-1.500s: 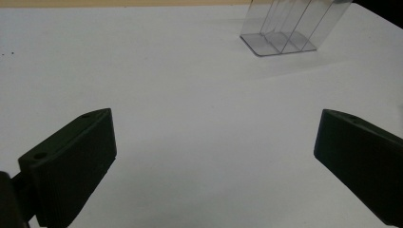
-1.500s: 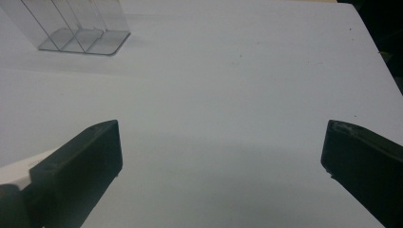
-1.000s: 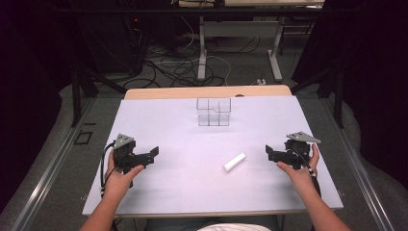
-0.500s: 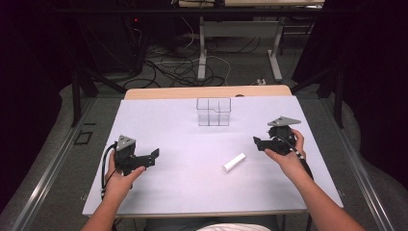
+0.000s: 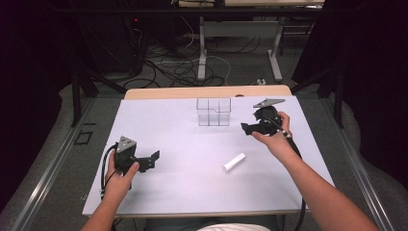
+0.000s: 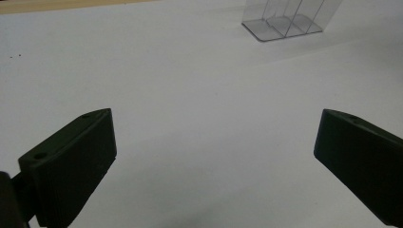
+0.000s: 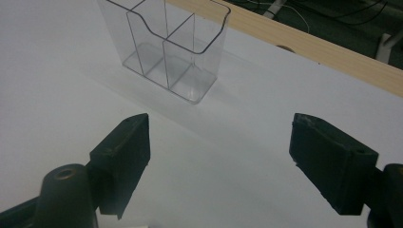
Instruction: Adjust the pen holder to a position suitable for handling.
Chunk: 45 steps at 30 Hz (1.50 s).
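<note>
A clear plastic organizer [image 5: 213, 111] with several compartments stands at the back middle of the white table [image 5: 183, 144]. A small white block [image 5: 234, 162] lies flat right of centre. My right gripper [image 5: 247, 128] hovers just right of the organizer, above the table, pointing left toward it. Its jaws have just closed a little and still stand open with nothing between them. In the right gripper view [image 7: 218, 156] the organizer [image 7: 166, 52] is just ahead. My left gripper [image 5: 153, 160] rests open at the front left. The left gripper view [image 6: 214, 156] shows the organizer [image 6: 285, 21] far ahead.
A wooden strip [image 5: 207, 91] runs along the table's far edge. Beyond it are desk legs and loose cables [image 5: 183, 67] on the floor. Bare white tabletop lies between the two grippers.
My right gripper rose and moved away from the front right, past the white block, to a spot beside the organizer. The left gripper and the block stayed put.
</note>
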Motion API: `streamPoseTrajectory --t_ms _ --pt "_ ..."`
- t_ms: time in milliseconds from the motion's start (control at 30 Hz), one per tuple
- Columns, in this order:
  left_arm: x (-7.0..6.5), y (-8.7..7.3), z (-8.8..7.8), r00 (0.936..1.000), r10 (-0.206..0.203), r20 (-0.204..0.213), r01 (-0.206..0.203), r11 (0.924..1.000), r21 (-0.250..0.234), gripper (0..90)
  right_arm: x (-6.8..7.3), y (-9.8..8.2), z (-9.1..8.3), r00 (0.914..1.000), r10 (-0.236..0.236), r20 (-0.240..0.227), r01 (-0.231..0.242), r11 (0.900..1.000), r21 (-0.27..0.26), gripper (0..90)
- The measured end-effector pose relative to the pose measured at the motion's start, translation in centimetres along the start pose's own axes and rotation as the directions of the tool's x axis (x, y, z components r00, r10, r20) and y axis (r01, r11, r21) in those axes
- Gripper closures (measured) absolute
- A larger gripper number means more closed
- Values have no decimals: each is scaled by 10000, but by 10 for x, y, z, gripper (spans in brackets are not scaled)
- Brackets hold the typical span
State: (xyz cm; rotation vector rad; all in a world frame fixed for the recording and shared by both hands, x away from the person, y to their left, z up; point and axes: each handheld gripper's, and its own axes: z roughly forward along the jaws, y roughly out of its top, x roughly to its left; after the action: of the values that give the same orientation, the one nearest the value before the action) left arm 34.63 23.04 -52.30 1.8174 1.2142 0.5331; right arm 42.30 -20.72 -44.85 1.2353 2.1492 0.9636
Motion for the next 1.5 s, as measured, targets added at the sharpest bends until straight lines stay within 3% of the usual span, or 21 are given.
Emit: streamPoseTrajectory --t_ms 67,100,200,267,367,533,567,600,633,667,700,800,967,1067,1167,1200,1367,1400,1433,1467,1500 --pt "0 0 0 10000 -2 -7 2 10000 -18 2 0 1 1 10000 -22 13 22 10000 14 193" --pt "0 0 0 10000 23 -15 -23 10000 -37 2 2 5 3 9999 -163 4 163 9999 55 150" --pt "0 0 0 10000 -1 -15 1 10000 -50 2 4 12 6 9974 -679 -247 683 9976 147 145" --pt "0 0 0 10000 17 -16 -18 10000 -67 2 6 14 8 9965 -798 -261 804 9965 228 144" --pt "0 0 0 9999 128 -35 -128 9999 -16 2 9 25 12 9907 -1352 -177 1359 9896 476 145" --pt "0 -1 1 10000 92 -26 -92 9999 41 2 10 40 14 9707 -2399 -116 2402 9699 400 236" --pt "0 -1 1 9999 103 -13 -103 9999 49 2 10 40 14 9707 -2399 -116 2402 9699 400 236" --pt "0 -1 1 9999 106 -5 -106 9999 43 2 10 43 14 9644 -2643 -94 2645 9636 386 245" --pt "0 -1 1 9999 119 0 -119 9999 36 2 11 49 15 9506 -3077 -408 3095 9496 490 279" --pt "0 -1 1 9999 125 5 -125 9999 30 2 11 49 15 9506 -3077 -408 3095 9496 490 279" --pt "0 -1 1 9999 133 3 -133 9999 31 2 12 54 17 9407 -3331 -649 3370 9393 639 297" --pt "1 -1 1 9999 132 -7 -132 9999 40 2 14 60 19 9265 -3707 -641 3744 9254 596 322" --pt "1 -1 1 9999 112 -12 -112 9999 6 2 14 68 19 9191 -3896 -594 3931 9169 688 392" --pt "2 -1 1 9999 98 -25 -98 10000 -4 2 15 72 26 9035 -4209 -806 4278 8969 1121 403" --pt "3 -2 1 10000 65 -35 -65 10000 26 2 16 72 29 9014 -4249 -834 4327 8912 1360 415" --pt "3 -2 1 10000 26 -38 -26 10000 -1 2 15 73 34 8778 -4672 -1058 4774 8714 1132 415" --pt "4 -2 2 10000 -9 -59 9 10000 4 2 18 78 41 8351 -5358 -1248 5488 8270 1218 402" --pt "4 -2 2 10000 -4 -69 4 10000 7 2 18 78 41 8351 -5358 -1248 5488 8270 1218 402" --pt "4 -2 2 10000 -3 -67 3 10000 13 2 20 80 44 8101 -5750 -1145 5860 8004 1260 378" --pt "4 -2 2 10000 -11 -59 11 10000 10 2 20 80 44 8101 -5750 -1145 5860 8004 1260 378" --pt "4 -2 2 10000 -9 -60 9 10000 14 2 21 80 46 8044 -5823 -1176 5936 7954 1222 376"
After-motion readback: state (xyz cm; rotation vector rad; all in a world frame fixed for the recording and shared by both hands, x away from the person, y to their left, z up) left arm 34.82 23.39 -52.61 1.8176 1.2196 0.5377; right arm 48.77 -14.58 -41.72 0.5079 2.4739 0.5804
